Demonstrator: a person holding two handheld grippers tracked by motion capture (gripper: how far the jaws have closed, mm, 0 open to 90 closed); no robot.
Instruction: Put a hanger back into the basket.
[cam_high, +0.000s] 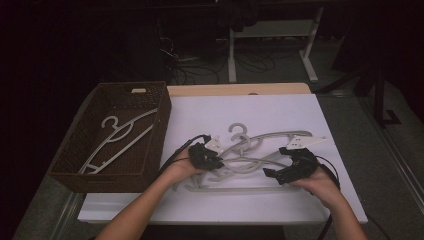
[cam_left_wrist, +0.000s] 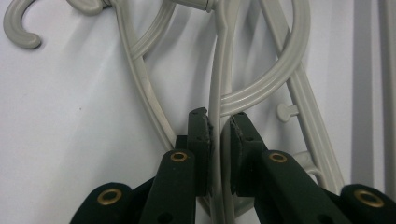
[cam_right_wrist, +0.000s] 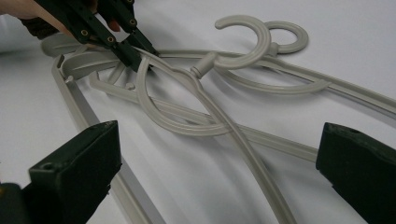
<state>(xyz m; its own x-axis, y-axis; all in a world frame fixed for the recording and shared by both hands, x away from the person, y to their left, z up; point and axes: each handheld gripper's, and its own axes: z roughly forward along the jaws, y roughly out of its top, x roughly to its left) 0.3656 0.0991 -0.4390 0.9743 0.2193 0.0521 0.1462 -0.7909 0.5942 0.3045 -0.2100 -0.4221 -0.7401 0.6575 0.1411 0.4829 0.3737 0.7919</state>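
Note:
Several pale grey plastic hangers (cam_high: 250, 145) lie tangled in a pile on the white table top (cam_high: 280, 107). My left gripper (cam_high: 212, 159) is at the pile's left side, shut on one thin hanger arm (cam_left_wrist: 215, 93) that runs between its jaws (cam_left_wrist: 218, 122). The right gripper view shows that same grip from farther off, the left gripper (cam_right_wrist: 140, 53) pinching the arm near a hook (cam_right_wrist: 247, 35). At the pile's right side my right gripper (cam_high: 280, 162) stands open, its jaws wide apart (cam_right_wrist: 219, 144) above the hangers with nothing held.
A dark woven basket (cam_high: 165, 115) stands at the left of the table with two hangers (cam_high: 117, 140) lying inside. Beyond the table's far edge are desk legs (cam_high: 232, 55) and cables on a dark floor.

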